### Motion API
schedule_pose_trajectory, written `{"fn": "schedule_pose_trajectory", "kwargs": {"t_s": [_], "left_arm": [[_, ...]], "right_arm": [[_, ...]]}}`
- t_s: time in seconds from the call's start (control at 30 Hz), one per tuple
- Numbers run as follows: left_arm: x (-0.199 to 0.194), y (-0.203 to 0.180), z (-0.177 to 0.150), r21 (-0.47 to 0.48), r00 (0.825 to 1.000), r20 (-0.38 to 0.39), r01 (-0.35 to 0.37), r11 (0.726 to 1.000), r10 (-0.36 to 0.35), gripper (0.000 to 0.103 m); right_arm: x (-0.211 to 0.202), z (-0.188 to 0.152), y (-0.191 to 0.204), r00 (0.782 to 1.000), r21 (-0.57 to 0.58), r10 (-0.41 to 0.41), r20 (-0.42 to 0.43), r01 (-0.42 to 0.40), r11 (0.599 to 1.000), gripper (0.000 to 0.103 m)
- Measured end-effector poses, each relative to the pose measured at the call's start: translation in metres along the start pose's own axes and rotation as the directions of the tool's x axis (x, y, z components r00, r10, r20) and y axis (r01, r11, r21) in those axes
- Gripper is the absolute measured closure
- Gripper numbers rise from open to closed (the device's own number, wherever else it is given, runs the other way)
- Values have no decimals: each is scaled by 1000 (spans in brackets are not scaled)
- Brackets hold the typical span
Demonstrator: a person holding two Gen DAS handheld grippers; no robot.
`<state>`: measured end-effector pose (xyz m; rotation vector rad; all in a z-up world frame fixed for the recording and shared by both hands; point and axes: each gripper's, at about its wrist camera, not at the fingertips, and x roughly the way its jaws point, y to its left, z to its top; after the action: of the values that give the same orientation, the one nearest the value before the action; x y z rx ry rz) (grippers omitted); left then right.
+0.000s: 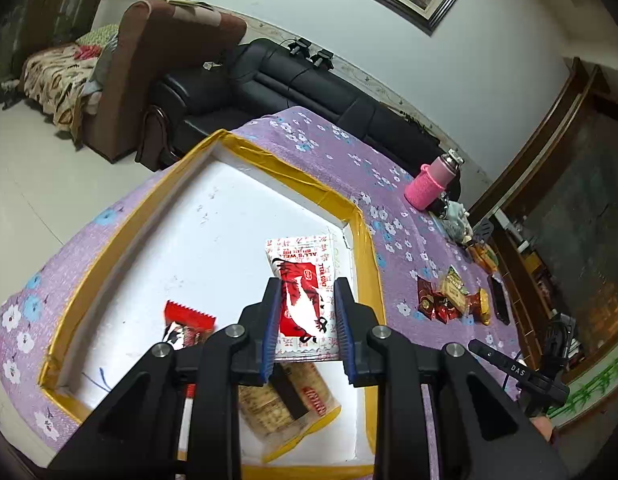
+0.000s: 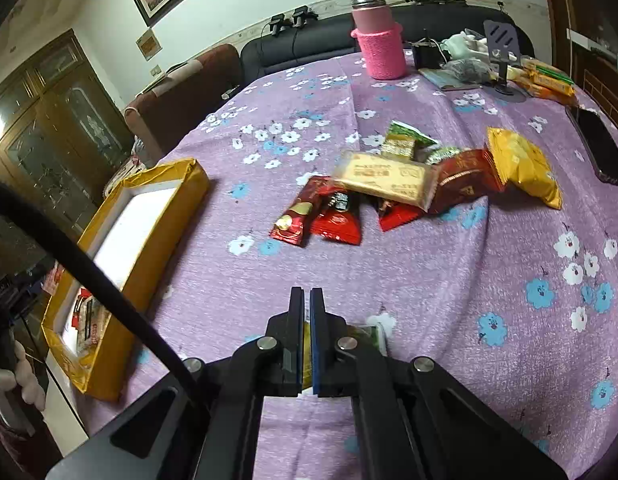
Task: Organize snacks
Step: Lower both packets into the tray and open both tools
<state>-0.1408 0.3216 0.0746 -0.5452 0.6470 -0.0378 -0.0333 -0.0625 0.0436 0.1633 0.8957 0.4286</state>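
My left gripper [image 1: 307,312] grips a white-and-red printed snack packet [image 1: 305,300] between its blue pads, over the shallow white foam tray with yellow-taped rim [image 1: 269,156]. Two more wrapped snacks lie in that tray.

My right gripper [image 2: 306,316] is pinched tight on a yellow-green snack wrapper [image 2: 373,336] above the purple flowered tablecloth [image 2: 429,280]. A loose pile of red, gold and green snack packets [image 2: 389,184] sits further ahead, well apart from the tray.

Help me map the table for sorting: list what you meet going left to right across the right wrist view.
Yellow-taped box → red snack packets → beige wafer packet → yellow snack bag → black phone.
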Motion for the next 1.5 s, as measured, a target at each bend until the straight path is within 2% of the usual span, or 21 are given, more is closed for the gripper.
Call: {"fn": "schedule_pose_trajectory", "kwargs": {"t_s": [0.07,0.1,0.13,0.17,0.2,0.3,0.4,0.47,0.53,0.6,0.67,0.9,1.03,1.2,1.37,1.5], "left_arm": [[-5,4,0,-2,1000,6,10,1000,-10,75],[-7,6,0,-1,1000,9,14,1000,-14,75],[-9,7,0,1,1000,12,16,1000,-16,75],[-11,9,0,6,1000,15,17,1000,-17,75],[-12,10,0,8,1000,16,18,1000,-19,75],[-10,10,-2,10,1000,12,26,1000,-26,75],[-7,9,-4,12,1000,4,29,999,-29,75],[-8,8,-4,15,1000,4,28,1000,-28,75],[-8,8,-3,20,1000,5,24,1000,-24,75],[-8,6,-3,26,1000,6,19,999,-19,75],[-7,4,-4,33,1000,3,17,999,-17,75],[-5,1,-6,44,1000,-2,14,999,-14,75],[1,3,-3,44,1000,-16,2,999,-1,75],[8,6,5,68,999,-27,-43,997,45,75],[24,16,15,73,993,-73,-89,993,94,75],[37,20,22,84,986,-104,-122,989,131,74]], "right_arm": [[-3,-1,-2,1000,26,-2,14,2,1000,94],[-3,-2,-3,1000,31,-10,14,9,999,84],[-3,-5,-4,999,25,-39,6,39,999,57],[-3,-9,-4,997,11,-72,5,72,997,38],[-3,-14,-2,995,-8,-98,8,98,995,36],[3,-23,4,994,-57,-102,-24,101,993,36],[7,-28,14,988,-106,-154,-14,152,983,38],[11,-28,18,986,-119,-164,-25,160,980,47],[14,-30,18,984,-123,-174,-27,170,978,48],[12,-31,18,984,-122,-179,-13,176,977,56],[9,-31,17,987,-101,-159,-14,157,982,67],[1,-29,22,994,-70,-110,11,110,991,69],[-8,-21,39,996,-102,-79,34,82,991,69],[-8,-9,81,999,-194,-6,34,12,981,69],[9,4,133,993,-258,117,-30,-121,958,69],[33,9,176,985,-335,148,-84,-167,927,68]]}}
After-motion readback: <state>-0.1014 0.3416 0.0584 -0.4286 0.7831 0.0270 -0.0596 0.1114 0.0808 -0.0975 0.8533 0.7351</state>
